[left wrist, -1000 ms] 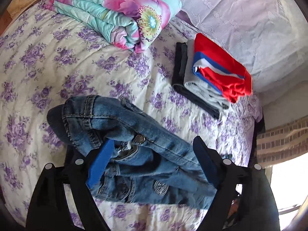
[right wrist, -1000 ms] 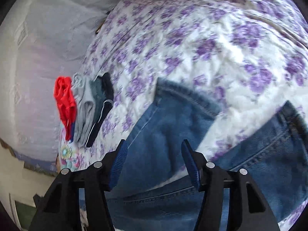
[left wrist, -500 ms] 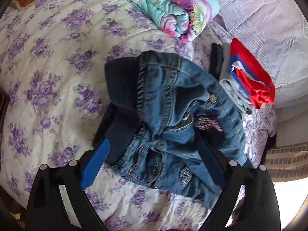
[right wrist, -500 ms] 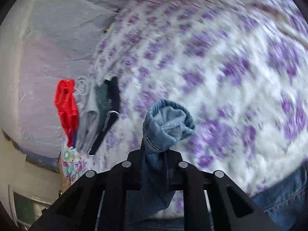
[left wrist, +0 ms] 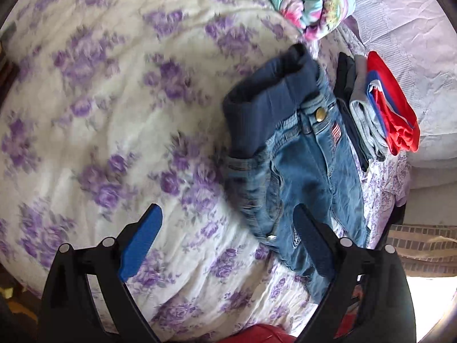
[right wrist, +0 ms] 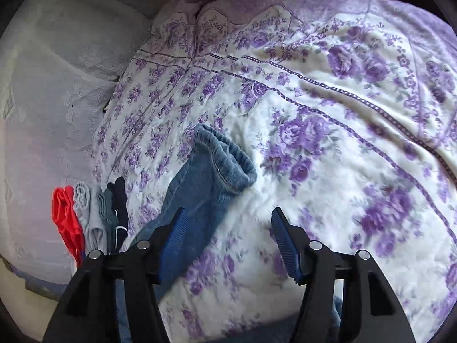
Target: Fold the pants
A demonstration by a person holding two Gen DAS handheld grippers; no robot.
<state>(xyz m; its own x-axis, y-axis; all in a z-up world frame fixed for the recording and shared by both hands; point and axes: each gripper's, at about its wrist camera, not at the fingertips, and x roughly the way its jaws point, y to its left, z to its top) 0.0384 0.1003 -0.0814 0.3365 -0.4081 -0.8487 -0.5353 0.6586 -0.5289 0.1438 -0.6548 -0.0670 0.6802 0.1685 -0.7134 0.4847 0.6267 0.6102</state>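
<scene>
Both the left gripper and right gripper are black-framed, with silver screws and blue-padded jaws.

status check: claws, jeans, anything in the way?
Left claw open, empty. Right claw opening, nothing between pads. Blue denim jeans lie loose on the purple-flowered bedspread. Folded clothes stack close beside waistband.

Faded blue denim pants with a shiny brass button lie on matt, soft floral-print cloth bedspread.
</scene>
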